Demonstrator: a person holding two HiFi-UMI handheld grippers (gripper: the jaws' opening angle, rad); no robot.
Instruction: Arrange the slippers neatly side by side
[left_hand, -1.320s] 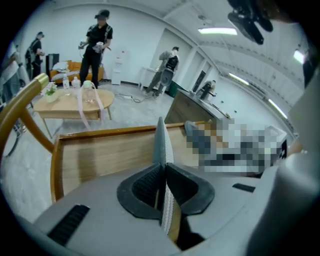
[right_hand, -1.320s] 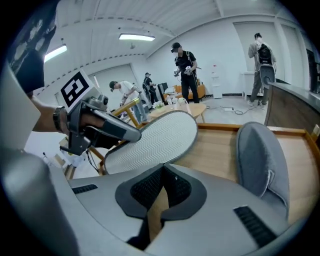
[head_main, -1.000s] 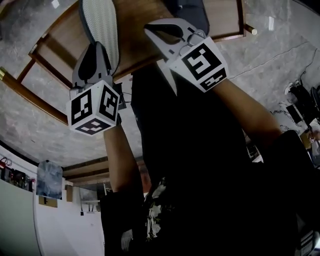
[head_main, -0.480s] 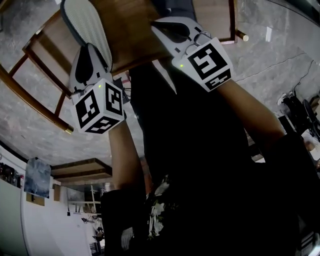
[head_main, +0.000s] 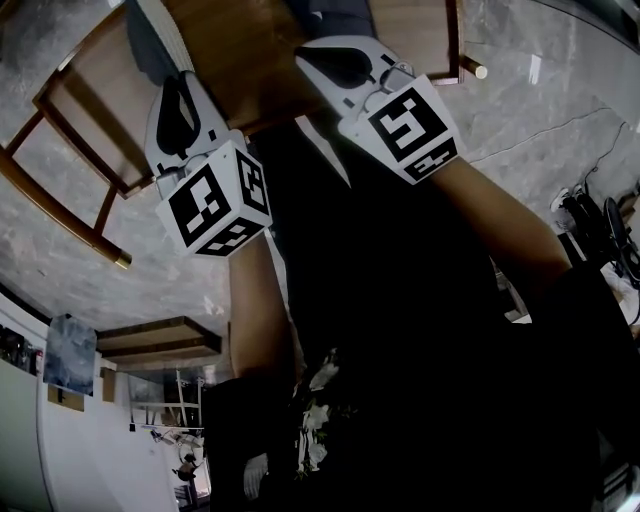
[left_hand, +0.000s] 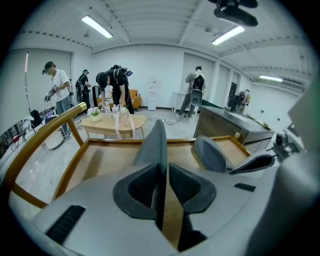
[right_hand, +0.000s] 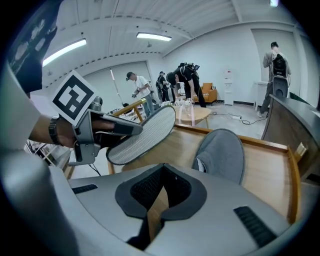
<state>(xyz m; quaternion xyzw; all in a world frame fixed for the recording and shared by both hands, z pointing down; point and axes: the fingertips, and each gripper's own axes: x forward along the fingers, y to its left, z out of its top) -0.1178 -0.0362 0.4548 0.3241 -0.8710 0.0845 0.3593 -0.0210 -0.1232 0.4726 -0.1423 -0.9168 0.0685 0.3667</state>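
Observation:
My left gripper is shut on a grey slipper and holds it by its edge above the wooden table. Its jaws have just been opening, with the slipper still between them, edge-on. In the right gripper view that slipper hangs tilted in the air, its ribbed pale sole facing me. The second grey slipper lies flat on the table, also visible as a slipper to the right of the held one. My right gripper is shut and empty, just short of it.
The table has a raised wooden rim. A curved wooden chair back stands at its left. Beyond are a round table with people around it, a dark counter and marble floor.
In the head view the left gripper has swung to the right and turned, and its slipper has slid toward the top left edge. The right gripper has shifted only a little.

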